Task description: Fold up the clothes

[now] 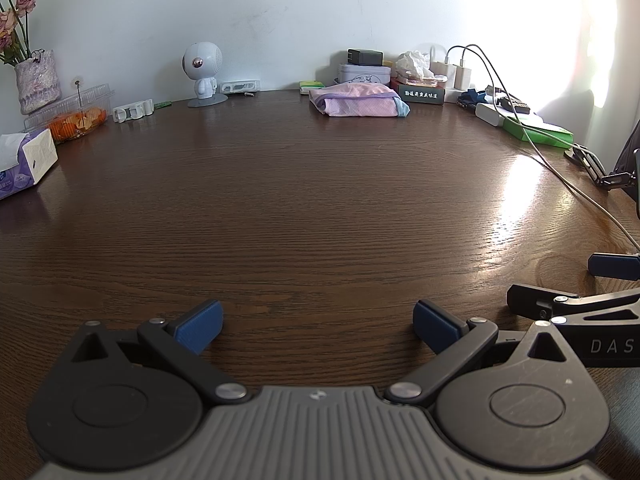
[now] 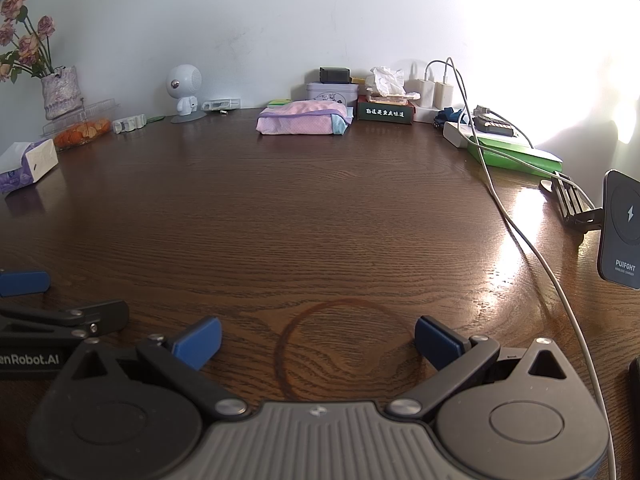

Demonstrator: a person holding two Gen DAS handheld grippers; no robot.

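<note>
both tools low over the wooden table [image 1: 320, 208]. left gripper [image 1: 318, 326] spread wide, nothing between its blue pads; right gripper [image 2: 318, 338] likewise wide and empty, side by side with the left. folded pink clothes [image 1: 358, 100] sit upper centre of frame, near the wall, well apart from both. clear plastic box [image 1: 76, 114] at upper left holds orange fruit. vase [image 2: 60, 92] holds dried roses. tissue box [image 2: 28, 164] at left edge, tissue showing.
</note>
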